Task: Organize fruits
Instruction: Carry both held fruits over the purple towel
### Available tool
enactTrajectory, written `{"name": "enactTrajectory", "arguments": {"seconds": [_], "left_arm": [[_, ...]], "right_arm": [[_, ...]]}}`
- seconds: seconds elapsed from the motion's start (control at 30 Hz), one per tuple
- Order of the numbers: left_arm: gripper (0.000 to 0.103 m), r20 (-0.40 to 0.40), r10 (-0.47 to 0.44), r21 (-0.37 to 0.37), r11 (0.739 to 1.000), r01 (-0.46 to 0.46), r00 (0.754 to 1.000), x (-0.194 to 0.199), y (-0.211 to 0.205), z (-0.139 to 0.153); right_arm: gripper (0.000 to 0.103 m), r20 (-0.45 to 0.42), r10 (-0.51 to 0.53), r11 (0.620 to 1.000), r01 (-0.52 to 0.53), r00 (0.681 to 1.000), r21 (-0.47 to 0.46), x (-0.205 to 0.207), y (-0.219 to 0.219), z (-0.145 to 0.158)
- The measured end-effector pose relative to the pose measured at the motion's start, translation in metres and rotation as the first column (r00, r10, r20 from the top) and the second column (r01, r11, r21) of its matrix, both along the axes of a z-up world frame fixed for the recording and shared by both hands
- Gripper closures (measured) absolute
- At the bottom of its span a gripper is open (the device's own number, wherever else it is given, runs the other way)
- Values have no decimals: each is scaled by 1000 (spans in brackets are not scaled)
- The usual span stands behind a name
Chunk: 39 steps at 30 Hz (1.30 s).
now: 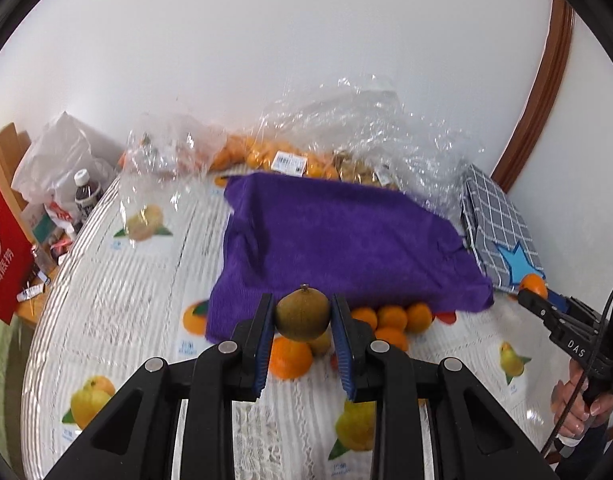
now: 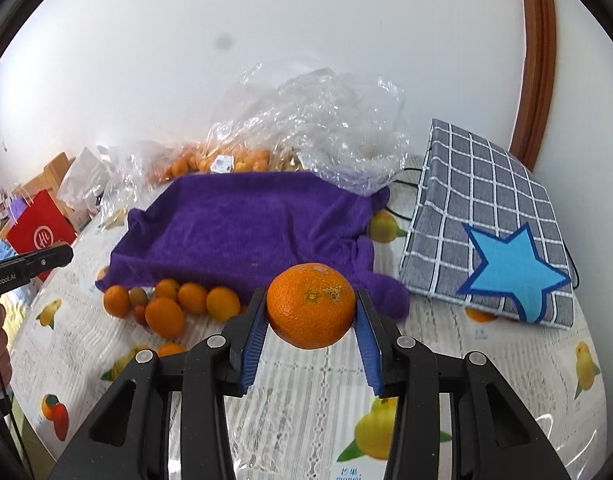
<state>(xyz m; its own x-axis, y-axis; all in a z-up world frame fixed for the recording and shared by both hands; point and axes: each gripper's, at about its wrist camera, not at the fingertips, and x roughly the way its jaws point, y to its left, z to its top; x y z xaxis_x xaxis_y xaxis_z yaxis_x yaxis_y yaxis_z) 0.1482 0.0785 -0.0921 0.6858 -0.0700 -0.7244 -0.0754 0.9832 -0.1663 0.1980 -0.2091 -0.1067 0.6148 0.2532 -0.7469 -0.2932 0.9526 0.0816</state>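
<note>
Left claw (image 1: 302, 318) pinching a greenish-brown fruit (image 1: 302, 313) at lower centre above the loose oranges (image 1: 390, 317); right claw (image 2: 310, 314) clamping an orange (image 2: 310, 306) at centre frame; purple towel (image 2: 250, 224) bare, sorting barely begun.

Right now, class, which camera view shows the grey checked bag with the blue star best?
The right wrist view: the checked bag appears large and nearly whole. The left wrist view shows it small, at the far right.
</note>
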Motion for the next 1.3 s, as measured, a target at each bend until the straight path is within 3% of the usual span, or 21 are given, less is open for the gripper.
{"name": "enactTrajectory", "arguments": {"seconds": [0.37, 0.77, 1.0, 1.3], "left_arm": [[76, 43, -22, -10, 1000, 23, 999, 39, -3, 14], [76, 22, -80, 15, 997, 80, 997, 102, -12, 11], [76, -43, -71, 11, 997, 72, 997, 139, -14, -15], [76, -147, -79, -5, 997, 79, 986, 166, -17, -62]], "right_arm": [[61, -11, 1, 1000, -1, 1000, -11, 30, 13, 4], [61, 20, -38, 999, 38, 999, 5, 74, 21, 8], [61, -1, -49, 999, 49, 999, -1, 107, 30, -12], [61, -97, -19, 999, 15, 995, -44, 141, 49, -65]]}}
